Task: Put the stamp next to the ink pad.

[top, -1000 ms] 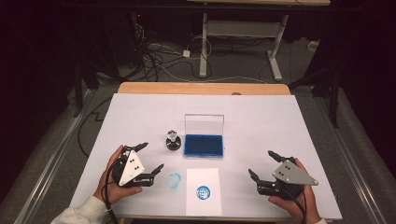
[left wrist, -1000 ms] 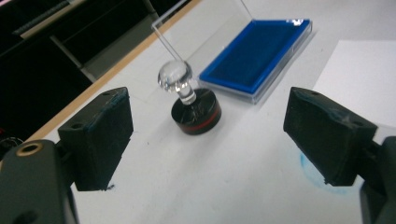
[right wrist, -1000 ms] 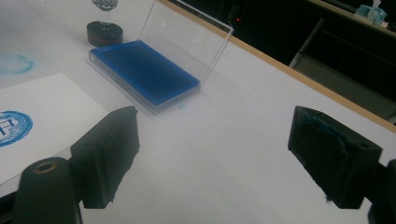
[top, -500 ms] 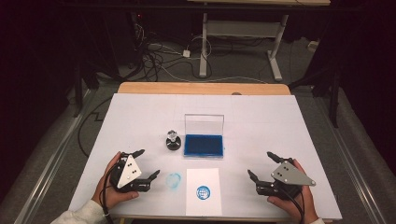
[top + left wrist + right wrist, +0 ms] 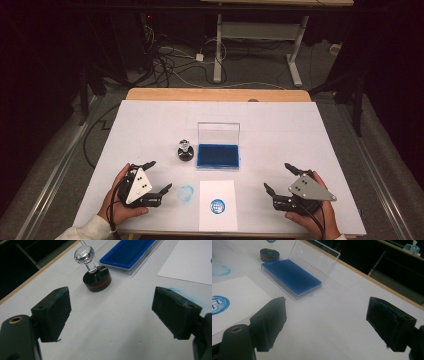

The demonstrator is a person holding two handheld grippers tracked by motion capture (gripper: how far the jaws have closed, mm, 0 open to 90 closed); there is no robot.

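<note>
We see a blue ink pad (image 5: 218, 155) and a black stamp (image 5: 185, 151) with a red band. Our white paper (image 5: 217, 205) bears a blue round print.

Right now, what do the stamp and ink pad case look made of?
Stamp: clear faceted knob, likely acrylic or glass, on a glossy black base with a red band, probably plastic. Ink pad: matte blue felt-like surface in a clear, see-through plastic case.

- The left gripper (image 5: 156, 176) is black, topped by a pale grey three-cornered plate dotted with dark screws.
- Its jaws end in blocky black pads (image 5: 53, 312); a brass-ringed hole sits on one arm, and blue ink smears one pad.
- The right gripper (image 5: 280, 177) is the same, with a black cable.
- A white sleeve (image 5: 82, 232) covers the left forearm.
</note>
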